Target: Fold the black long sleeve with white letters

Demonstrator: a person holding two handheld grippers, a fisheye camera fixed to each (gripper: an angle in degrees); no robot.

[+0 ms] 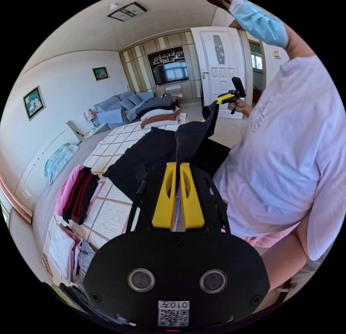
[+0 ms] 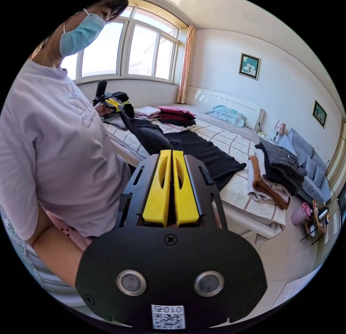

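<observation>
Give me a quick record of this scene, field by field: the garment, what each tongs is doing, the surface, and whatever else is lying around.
garment: black long-sleeve cloth top, part lifted, the rest spread on the bed
left tongs: shut on a raised edge of the top
right tongs: shut on another raised part of the top
surface: bed with pale checked cover
nearby: stack of pink, red and black folded clothes; pile of grey, white and brown folded clothes
fold state: not yet folded
</observation>
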